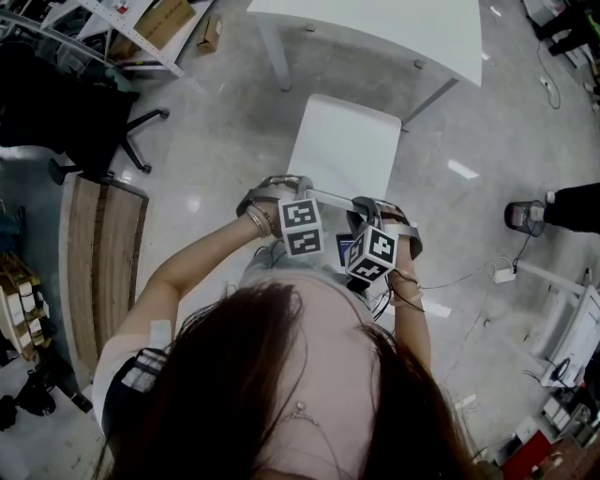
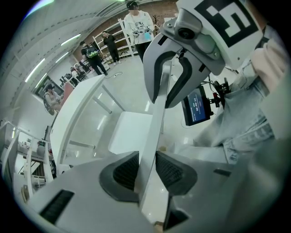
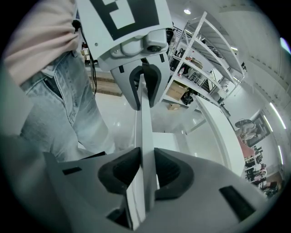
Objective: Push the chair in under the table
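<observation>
At the lower centre of the head view, the left gripper (image 2: 146, 169) and the right gripper (image 3: 144, 168) each clamp the chair's (image 1: 345, 145) backrest (image 1: 325, 197) (jaws pressed flat against its thin white top edge). Its seat lies mid-frame, front edge near the table (image 1: 394, 23) at the top.

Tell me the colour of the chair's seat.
The chair seat is plain white, clearest in the head view.

The chair (image 1: 342, 145) is plain white, like the table (image 1: 394, 28) beyond it. Around the chair, the floor (image 1: 225, 122) is glossy pale grey. The left hand-held gripper (image 2: 146, 172) and right hand-held gripper (image 3: 146, 170) are light grey with dark ribbed pads (image 2: 125, 170) and black-and-white square-patterned cubes (image 1: 302, 225).
</observation>
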Available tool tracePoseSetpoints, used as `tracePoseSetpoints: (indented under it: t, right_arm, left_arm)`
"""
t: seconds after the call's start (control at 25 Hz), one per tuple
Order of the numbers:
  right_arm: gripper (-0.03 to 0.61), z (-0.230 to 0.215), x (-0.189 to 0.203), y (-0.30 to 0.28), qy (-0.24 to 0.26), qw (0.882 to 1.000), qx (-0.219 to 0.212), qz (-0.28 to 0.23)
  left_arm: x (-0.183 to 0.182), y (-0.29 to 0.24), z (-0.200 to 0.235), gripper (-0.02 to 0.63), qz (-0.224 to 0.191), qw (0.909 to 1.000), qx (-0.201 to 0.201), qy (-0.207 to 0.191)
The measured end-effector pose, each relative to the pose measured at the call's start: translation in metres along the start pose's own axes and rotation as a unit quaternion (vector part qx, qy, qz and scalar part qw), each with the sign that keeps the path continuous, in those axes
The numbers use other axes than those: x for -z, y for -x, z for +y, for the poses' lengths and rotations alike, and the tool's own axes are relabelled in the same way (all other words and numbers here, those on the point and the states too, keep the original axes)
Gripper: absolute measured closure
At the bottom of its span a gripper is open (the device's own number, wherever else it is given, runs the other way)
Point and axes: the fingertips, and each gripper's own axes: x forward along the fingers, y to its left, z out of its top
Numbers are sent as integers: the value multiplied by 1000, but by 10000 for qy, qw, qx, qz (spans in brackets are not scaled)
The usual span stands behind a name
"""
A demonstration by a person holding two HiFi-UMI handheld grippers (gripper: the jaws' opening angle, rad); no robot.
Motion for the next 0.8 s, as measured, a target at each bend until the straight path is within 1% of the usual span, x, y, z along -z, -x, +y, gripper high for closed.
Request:
tracePoseSetpoints:
  t: [0.24, 0.8]
  right_arm:
    - [470, -18, -2, -9, -41, 10000, 51, 5]
    - [469, -70, 10, -22, -110, 9994, 228, 226]
  left_arm:
    - [0, -7, 20, 495, 22, 10000, -48, -25]
    - [-19, -20, 68, 495, -143, 9998, -119, -97]
